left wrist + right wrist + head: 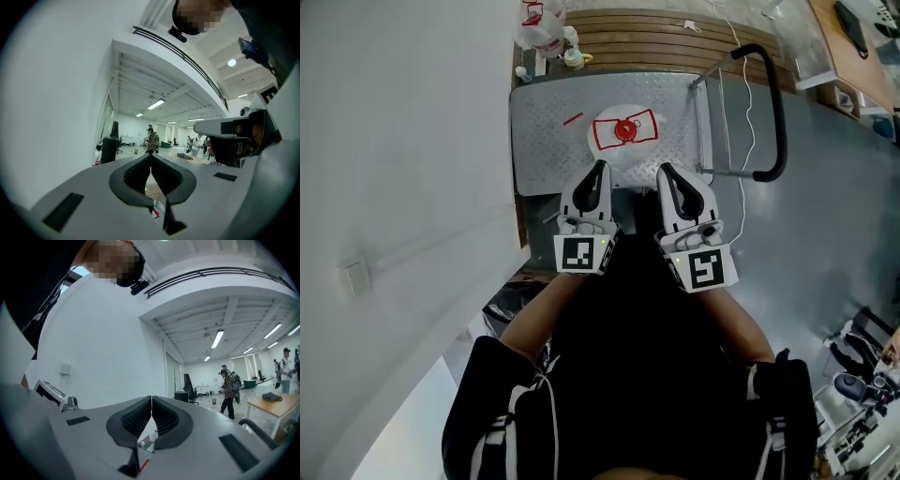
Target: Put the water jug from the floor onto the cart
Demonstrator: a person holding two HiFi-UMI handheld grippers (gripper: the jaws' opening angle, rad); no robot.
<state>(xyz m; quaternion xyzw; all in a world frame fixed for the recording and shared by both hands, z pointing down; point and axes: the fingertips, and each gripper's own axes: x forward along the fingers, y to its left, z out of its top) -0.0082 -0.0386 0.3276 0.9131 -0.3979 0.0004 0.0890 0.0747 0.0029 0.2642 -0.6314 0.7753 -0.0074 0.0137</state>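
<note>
Jug (623, 156): on cart (542, 141); likely heavy, rigid, slick.
Hold: neck under red cap (625, 129).
Tools: left tool (598, 170), right tool (664, 172) both closed, empty.

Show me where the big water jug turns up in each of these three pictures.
Head view: the water jug is at upper centre, seen from above with its red cap up, standing on the cart.
Left gripper view: not identifiable; this view looks level across the hall.
Right gripper view: not identifiable either, for the same reason.
Shared landmark: the white wall, on the left in every view.
</note>
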